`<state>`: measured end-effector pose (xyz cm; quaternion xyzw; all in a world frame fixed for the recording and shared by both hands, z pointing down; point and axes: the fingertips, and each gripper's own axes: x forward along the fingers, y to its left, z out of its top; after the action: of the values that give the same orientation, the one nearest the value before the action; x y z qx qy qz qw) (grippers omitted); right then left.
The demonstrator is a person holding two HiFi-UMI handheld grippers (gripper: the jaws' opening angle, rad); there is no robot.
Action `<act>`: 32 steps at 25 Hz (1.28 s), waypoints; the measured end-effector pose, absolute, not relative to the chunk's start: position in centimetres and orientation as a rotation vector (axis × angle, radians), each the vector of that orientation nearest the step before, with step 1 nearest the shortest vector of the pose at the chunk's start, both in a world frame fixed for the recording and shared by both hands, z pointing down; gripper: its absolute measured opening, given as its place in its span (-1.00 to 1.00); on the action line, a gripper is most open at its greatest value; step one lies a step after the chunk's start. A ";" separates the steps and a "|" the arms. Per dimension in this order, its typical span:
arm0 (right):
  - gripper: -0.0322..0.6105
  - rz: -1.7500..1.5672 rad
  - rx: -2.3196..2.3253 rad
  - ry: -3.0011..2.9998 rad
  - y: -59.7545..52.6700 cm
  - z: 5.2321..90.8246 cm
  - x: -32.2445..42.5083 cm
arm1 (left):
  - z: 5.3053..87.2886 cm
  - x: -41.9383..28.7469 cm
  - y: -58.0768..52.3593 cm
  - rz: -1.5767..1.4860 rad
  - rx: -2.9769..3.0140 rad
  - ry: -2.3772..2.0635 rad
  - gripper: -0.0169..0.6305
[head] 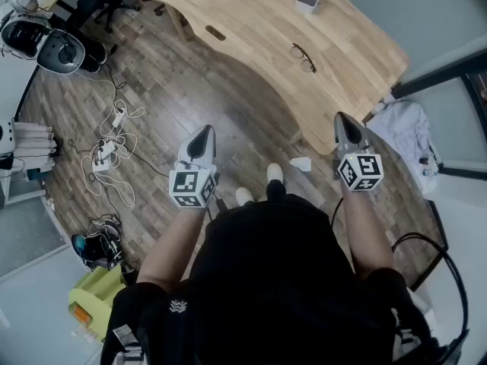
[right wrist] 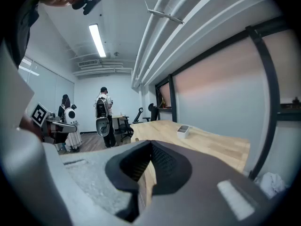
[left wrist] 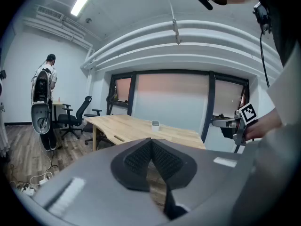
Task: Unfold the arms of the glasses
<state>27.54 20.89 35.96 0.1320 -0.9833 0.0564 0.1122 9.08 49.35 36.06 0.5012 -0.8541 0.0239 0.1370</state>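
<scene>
Presently listed, by size:

- Wooden table (head: 251, 14), set well ahead of the person.
- Left gripper (head: 204, 134) and right gripper (head: 342, 122): jaws are pressed together on nothing, and both are held well short of the table.
- Glasses (head: 303, 58): laid on the table, seemingly folded. They are judged light, thin and weak at the hinges. The frame front is best pinched while an arm tip is drawn outward.

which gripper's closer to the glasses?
Right. The right gripper sits by the table edge, below-right of the glasses; the left gripper is over the floor, well to their left.
</scene>
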 end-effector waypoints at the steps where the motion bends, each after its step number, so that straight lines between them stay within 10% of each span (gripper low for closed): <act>1: -0.90 0.164 0.385 -2.892 20.9 35.8 27.5 | 36.1 9.3 49.4 0.072 1.449 -2.469 -0.93; 32: -0.90 0.241 0.577 -2.806 4.4 40.7 20.9 | 36.6 0.5 24.1 0.211 1.754 -2.254 -0.93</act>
<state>20.86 4.38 40.67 0.1991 -0.9673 0.0829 0.1332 0.51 24.05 36.63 0.6065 -0.7795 0.0730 0.1387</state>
